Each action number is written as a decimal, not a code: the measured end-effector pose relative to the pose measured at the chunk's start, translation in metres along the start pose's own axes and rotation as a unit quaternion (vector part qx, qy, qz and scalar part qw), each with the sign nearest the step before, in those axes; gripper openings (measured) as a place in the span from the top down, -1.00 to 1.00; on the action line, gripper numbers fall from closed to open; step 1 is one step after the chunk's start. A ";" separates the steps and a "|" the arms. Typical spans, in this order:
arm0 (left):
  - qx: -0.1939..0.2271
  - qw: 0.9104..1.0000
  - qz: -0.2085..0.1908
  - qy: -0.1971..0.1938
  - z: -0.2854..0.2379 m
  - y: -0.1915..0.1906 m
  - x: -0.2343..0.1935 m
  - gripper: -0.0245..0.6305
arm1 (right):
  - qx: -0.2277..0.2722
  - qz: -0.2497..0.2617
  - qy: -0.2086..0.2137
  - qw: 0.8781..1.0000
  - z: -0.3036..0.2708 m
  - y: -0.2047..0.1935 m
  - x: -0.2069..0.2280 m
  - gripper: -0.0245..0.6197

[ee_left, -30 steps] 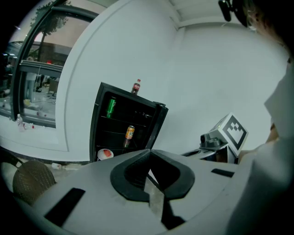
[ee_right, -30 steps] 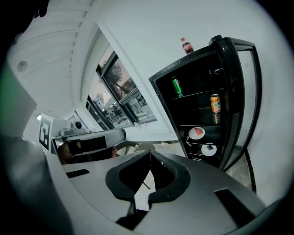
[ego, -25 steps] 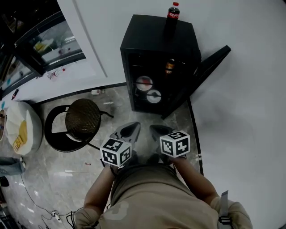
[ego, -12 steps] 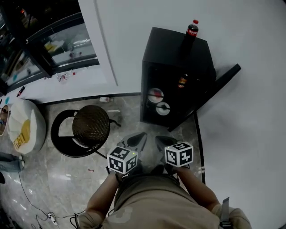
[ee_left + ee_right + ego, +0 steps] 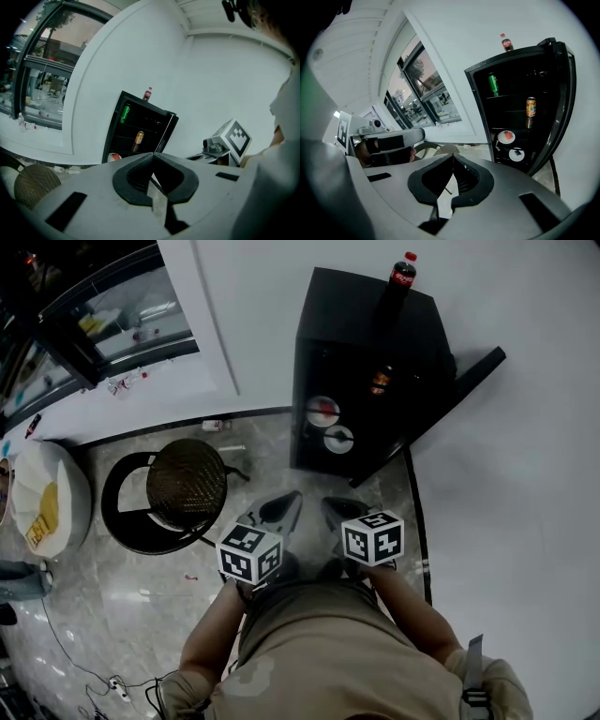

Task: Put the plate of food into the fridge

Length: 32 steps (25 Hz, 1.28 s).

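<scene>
Plates of food (image 5: 322, 412) sit shelved in open fridge (image 5: 366, 334) at 12 o'clock; left tool (image 5: 279, 509) and right tool (image 5: 334, 511) closed, empty, delivery apparently done.

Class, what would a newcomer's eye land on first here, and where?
The black fridge against the white wall, door swung open, with a cola bottle on top. An upper plate and a lower plate sit on its bottom shelves; the left gripper and right gripper are shut, empty.
</scene>
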State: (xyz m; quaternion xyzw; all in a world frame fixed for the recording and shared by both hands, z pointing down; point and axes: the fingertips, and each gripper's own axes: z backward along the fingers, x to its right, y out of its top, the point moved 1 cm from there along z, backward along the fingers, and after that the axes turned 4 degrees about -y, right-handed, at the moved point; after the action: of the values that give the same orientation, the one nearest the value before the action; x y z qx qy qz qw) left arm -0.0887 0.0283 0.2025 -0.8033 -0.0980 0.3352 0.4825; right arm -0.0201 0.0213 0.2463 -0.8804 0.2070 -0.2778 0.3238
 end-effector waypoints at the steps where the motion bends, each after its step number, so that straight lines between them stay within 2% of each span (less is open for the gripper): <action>1: 0.000 1.000 0.000 0.000 0.000 0.000 -0.001 0.89 | 0.000 -0.001 -0.002 1.000 0.000 0.000 0.001 0.86; 4: -0.001 1.000 0.010 -0.004 -0.001 -0.002 -0.002 0.89 | -0.006 -0.005 -0.011 1.000 -0.001 -0.006 0.005 0.86; 8: -0.013 0.999 0.048 -0.011 -0.005 -0.002 -0.006 0.89 | -0.014 -0.003 -0.034 0.999 0.003 -0.009 0.016 0.86; 13: -0.026 0.998 0.056 -0.012 0.004 0.002 -0.008 0.89 | -0.004 0.013 -0.069 0.998 0.010 -0.006 0.016 0.86; 26: -0.051 0.997 0.031 -0.056 0.016 -0.017 0.020 0.89 | 0.013 0.017 -0.068 0.997 0.018 -0.016 -0.007 0.86; 32: -0.060 0.996 0.022 -0.068 0.011 -0.024 0.032 0.89 | 0.023 0.008 -0.077 0.997 0.027 -0.018 -0.004 0.86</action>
State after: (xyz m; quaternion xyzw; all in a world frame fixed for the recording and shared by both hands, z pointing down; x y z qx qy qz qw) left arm -0.0676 0.0633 0.2051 -0.8082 -0.1329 0.3930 0.4181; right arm -0.0029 0.0483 0.2403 -0.8897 0.1824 -0.2114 0.3613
